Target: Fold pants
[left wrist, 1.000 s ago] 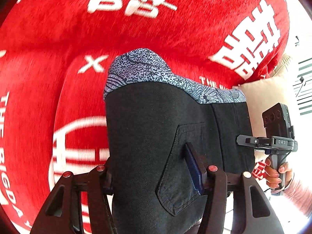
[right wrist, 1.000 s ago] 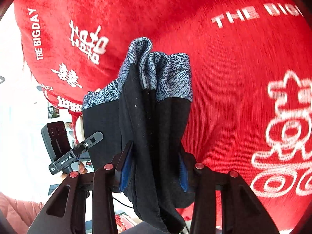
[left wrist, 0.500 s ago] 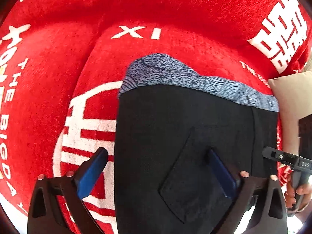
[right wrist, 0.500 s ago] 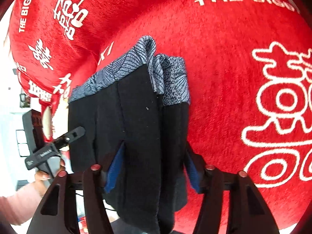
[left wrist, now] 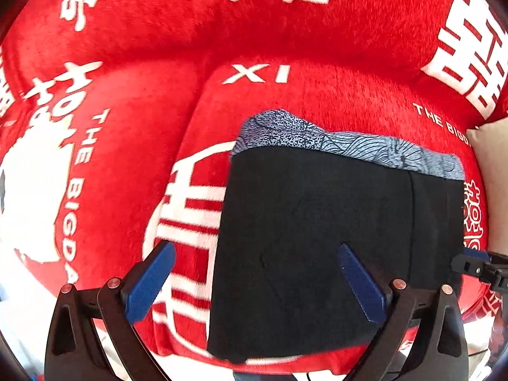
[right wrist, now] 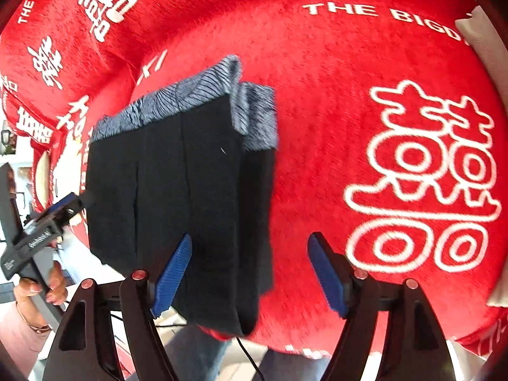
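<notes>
Both tools are letting go: the left tool point(left wrist: 254, 282) is hanging wide open, the right tool point(right wrist: 250, 277) is still opening, so the folded pants point(left wrist: 320, 241) are now lying free on the red sofa cushion point(left wrist: 317, 89), near its front edge.

Two close downward views, shared pants point(left wrist: 317, 238)

Folded black pants point(left wrist: 317, 238) with a blue patterned waistband lie on a red cover point(left wrist: 285, 38), centre right of frame. The left tool point(left wrist: 257, 282) stands wide open at bottom; its right pad point(left wrist: 360, 282) overlaps the pants, its left pad the cover.
</notes>
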Motion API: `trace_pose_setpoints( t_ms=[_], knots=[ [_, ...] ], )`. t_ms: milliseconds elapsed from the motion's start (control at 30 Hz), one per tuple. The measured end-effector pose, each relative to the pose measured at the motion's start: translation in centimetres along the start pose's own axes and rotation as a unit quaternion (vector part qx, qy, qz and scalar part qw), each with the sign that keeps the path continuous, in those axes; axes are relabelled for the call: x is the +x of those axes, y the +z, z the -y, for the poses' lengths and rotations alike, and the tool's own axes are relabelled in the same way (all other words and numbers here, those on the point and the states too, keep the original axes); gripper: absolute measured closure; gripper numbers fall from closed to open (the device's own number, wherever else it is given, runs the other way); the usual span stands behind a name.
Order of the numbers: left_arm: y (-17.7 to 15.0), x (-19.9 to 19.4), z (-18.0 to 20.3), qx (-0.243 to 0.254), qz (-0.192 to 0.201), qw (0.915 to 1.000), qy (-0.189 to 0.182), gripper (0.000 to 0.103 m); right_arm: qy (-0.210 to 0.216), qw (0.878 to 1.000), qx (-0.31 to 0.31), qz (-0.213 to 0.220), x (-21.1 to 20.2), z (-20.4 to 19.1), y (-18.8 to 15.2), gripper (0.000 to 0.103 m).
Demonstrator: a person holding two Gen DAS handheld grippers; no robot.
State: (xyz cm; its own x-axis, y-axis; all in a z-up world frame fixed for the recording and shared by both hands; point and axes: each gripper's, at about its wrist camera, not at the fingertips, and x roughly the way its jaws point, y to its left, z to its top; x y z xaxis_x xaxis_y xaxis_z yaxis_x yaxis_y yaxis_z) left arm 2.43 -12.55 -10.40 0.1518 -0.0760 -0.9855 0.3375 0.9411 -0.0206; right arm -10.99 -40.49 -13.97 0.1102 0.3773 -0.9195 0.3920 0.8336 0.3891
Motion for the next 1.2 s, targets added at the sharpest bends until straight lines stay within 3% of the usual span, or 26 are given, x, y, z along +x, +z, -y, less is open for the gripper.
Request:
trace_pose_setpoints(
  t_ms=[233, 433, 600, 800, 933, 1200],
  knots=[
    [-2.3, -2.4, 1.4, 0.015, -0.019, 0.9997, -0.004, 0.0, -0.03, 0.999, 0.018, 0.004, -3.3, -0.2, -2.3, 0.02],
    [-4.4, -4.4, 2.6, 0.075, -0.018, 0.9969, 0.012, 0.0, -0.053, 0.997, 0.045, 0.045, -4.9, -3.1, -5.0, 0.0],
    [-6.0, -6.1, 2.2, 0.091, -0.022, 0.9956, -0.005, 0.0, -0.07, 0.995, 0.045, 0.058, -5.0, -6.7, -6.7, 0.0],
    [-7.4, -8.7, 1.5, 0.089, -0.018, 0.9958, 0.012, 0.0, -0.142, 0.987, 0.046, 0.064, -5.8, -9.7, -8.4, 0.0],
    [-7.7, -10.1, 1.2, 0.093, -0.01, 0.995, 0.035, 0.0, -0.149, 0.985, 0.055, 0.072, -6.8, -10.7, -9.5, 0.0],
    [-8.1, -11.4, 0.3, 0.088, -0.017, 0.9956, 0.03, 0.0, -0.166, 0.982, 0.039, 0.075, -7.7, -13.0, -10.6, 0.0]
  ],
)
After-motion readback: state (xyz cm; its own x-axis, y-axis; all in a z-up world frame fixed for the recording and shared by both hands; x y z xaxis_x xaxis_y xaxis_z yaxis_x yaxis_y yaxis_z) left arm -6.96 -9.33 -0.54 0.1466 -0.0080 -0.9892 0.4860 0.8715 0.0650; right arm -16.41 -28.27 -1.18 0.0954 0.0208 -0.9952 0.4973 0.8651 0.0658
